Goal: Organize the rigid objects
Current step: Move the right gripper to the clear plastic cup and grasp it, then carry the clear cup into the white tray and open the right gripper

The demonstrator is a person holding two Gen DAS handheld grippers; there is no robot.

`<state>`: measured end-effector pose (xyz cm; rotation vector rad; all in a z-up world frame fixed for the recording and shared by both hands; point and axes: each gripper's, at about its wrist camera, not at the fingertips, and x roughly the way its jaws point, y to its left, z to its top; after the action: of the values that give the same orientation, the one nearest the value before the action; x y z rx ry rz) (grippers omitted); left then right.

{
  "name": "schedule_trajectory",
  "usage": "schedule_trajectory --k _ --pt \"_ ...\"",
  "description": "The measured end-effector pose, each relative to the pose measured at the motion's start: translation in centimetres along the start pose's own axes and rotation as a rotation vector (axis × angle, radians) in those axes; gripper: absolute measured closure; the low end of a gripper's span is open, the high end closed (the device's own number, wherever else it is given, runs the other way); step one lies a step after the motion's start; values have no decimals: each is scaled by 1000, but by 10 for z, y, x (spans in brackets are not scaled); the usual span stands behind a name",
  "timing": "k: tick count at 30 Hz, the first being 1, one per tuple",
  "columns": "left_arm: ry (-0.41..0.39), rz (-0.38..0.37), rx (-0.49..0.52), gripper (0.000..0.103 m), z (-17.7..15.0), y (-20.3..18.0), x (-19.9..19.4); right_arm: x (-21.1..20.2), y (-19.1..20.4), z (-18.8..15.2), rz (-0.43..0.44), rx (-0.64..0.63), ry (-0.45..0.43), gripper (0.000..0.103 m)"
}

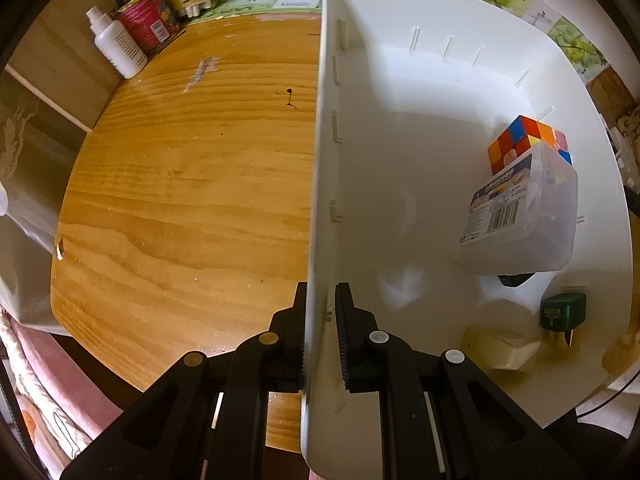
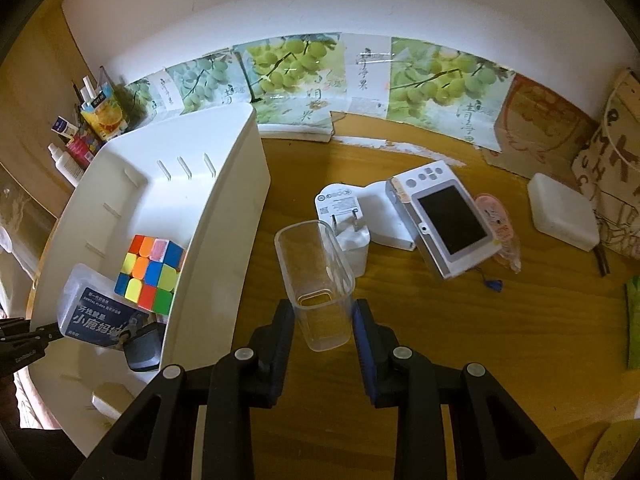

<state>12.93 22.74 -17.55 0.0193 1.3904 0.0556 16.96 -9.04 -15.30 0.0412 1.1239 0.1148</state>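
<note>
My left gripper point(image 1: 320, 300) is shut on the left wall of a white plastic bin point(image 1: 316, 160), one finger outside and one inside. The bin point(image 2: 224, 200) holds a colourful puzzle cube point(image 1: 520, 136), a clear floss box point(image 1: 520, 216) with a label, a green block point(image 1: 562, 310) and a cream block point(image 1: 500, 346). The cube point(image 2: 150, 274) and floss box point(image 2: 96, 316) show in the right wrist view too. My right gripper point(image 2: 323, 316) is shut on a clear plastic cup point(image 2: 320, 268), held just right of the bin above the wooden table.
On the table right of the cup lie a white plug charger point(image 2: 352, 240), a white camera point(image 2: 448, 224), a pink-labelled packet point(image 2: 500, 228) and a white box point(image 2: 562, 210). Bottles and cans point(image 1: 132, 32) stand at the back left. Grape-print boxes point(image 2: 296, 80) line the back wall.
</note>
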Motion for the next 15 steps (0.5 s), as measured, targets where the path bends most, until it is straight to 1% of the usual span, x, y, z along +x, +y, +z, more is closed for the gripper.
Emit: schedule_trajectory --k 15 --pt "24 -17 106 89 3 -7 3 -40 15 -8 -63 8 -58 73"
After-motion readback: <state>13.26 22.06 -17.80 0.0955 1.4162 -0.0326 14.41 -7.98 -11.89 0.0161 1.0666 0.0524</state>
